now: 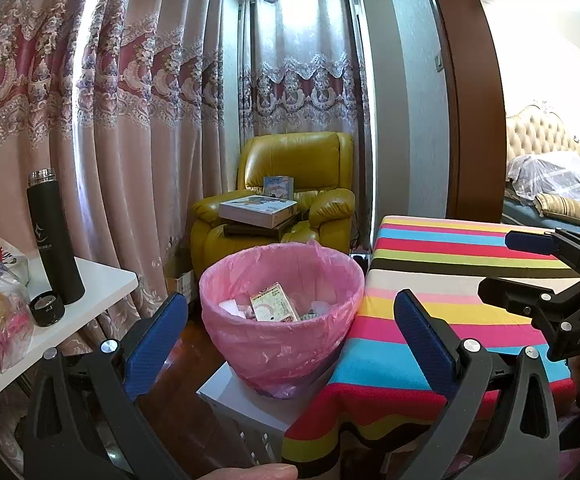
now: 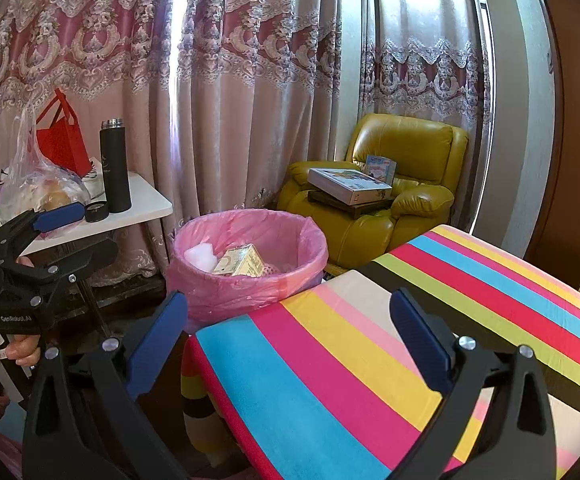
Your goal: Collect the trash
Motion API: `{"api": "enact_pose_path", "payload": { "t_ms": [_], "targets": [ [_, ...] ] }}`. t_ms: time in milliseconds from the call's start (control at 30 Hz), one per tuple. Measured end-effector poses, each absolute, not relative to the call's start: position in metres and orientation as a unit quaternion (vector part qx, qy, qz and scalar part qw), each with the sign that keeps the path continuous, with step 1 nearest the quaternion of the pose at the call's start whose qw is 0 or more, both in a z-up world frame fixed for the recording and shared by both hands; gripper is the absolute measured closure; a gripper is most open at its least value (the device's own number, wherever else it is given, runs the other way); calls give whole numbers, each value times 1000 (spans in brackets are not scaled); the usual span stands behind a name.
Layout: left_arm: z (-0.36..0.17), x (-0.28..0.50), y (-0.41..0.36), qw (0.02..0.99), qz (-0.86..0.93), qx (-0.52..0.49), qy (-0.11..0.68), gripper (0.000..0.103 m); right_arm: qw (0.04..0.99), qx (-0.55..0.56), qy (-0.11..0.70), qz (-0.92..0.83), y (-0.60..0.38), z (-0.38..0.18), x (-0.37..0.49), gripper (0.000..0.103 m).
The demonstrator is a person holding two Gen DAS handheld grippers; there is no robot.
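A bin with a pink liner (image 1: 274, 352) stands on a low white stand, hard against the left edge of the striped table (image 1: 441, 280). Inside lie a small printed carton (image 1: 274, 305) and crumpled white scraps. My left gripper (image 1: 290, 320) is open and holds nothing, its blue pads framing the bin from just in front. My right gripper (image 2: 290, 320) is also open and holds nothing, hovering over the striped cloth (image 2: 329, 360) with the bin (image 2: 230, 296) and carton (image 2: 242, 262) ahead to its left. No loose trash shows on the cloth.
A white side table (image 2: 142, 208) on the left carries a black flask (image 2: 114, 168), a clear plastic bag (image 2: 38, 192) and a red bag (image 2: 60, 140). A yellow armchair (image 1: 297, 196) with boxes sits behind the bin. Curtains hang along the back.
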State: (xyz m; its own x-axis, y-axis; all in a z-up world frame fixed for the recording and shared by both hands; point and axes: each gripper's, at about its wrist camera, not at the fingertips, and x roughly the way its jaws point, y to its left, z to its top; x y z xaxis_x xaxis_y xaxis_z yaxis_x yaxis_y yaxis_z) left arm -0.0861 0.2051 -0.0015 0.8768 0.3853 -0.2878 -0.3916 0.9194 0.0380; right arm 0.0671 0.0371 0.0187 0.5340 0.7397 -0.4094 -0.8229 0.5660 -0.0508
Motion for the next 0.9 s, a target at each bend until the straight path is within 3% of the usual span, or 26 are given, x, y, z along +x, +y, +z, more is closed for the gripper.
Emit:
{"api": "enact_pose_path", "payload": {
  "t_ms": [900],
  "targets": [
    [-7,-86,204,969,199,-12,149,6,867,-120,174,451,38,19,67,5]
  ]
}}
